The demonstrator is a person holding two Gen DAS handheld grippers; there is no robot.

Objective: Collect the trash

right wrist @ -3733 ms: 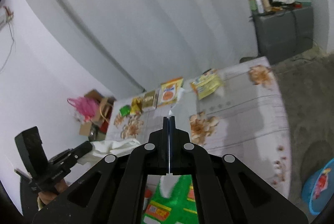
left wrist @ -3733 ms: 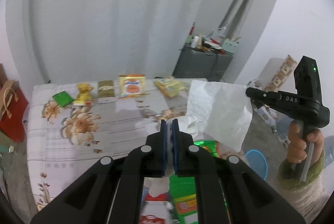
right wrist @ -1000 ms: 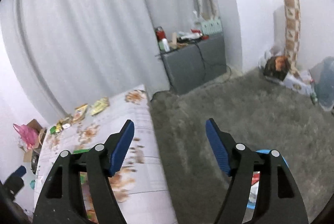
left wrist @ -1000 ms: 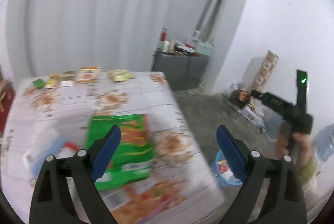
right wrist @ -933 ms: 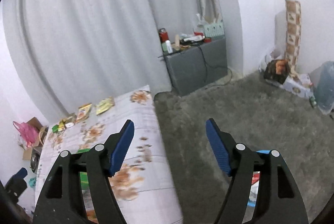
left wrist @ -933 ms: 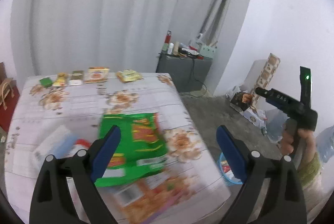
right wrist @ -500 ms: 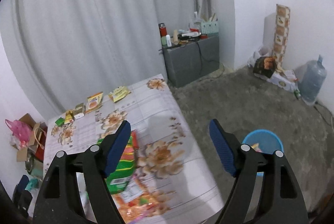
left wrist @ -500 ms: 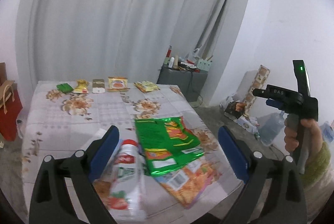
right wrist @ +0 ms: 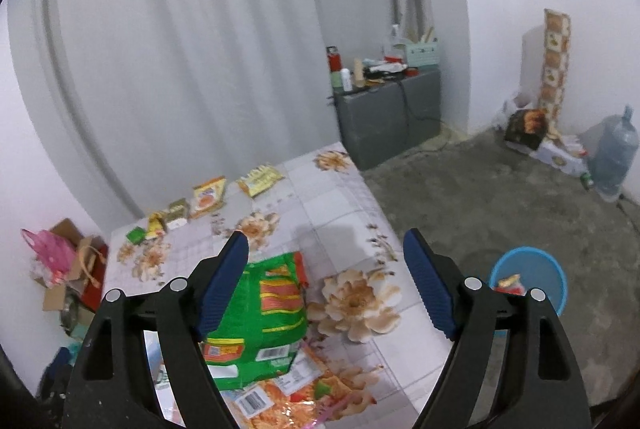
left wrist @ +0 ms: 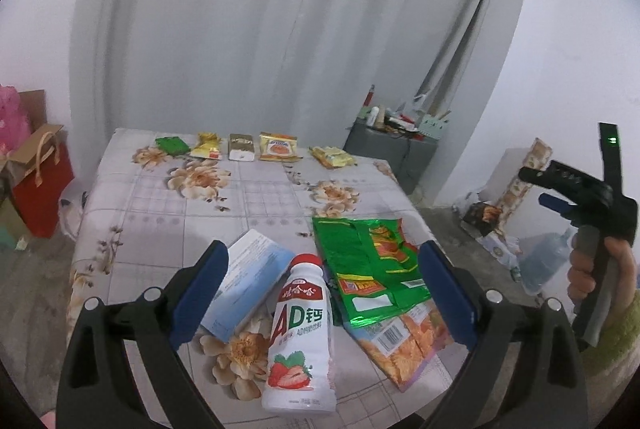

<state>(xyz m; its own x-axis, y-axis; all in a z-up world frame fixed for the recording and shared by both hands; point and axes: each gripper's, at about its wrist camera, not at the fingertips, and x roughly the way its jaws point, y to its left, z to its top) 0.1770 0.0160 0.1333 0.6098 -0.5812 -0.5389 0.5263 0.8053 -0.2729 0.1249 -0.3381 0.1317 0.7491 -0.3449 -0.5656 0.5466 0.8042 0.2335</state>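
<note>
Since your left claw [left wrist: 324, 283] gapes empty right over the bottle [left wrist: 301, 333], take it there. It lies near-to-far. Your right claw [right wrist: 326, 285] is open too, farther off.

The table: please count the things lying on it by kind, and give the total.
Small snack packets in the far row: 5
Large snack bags, green and orange: 2
Drink bottle: 1
Pale blue box: 1
Total: 9
</note>
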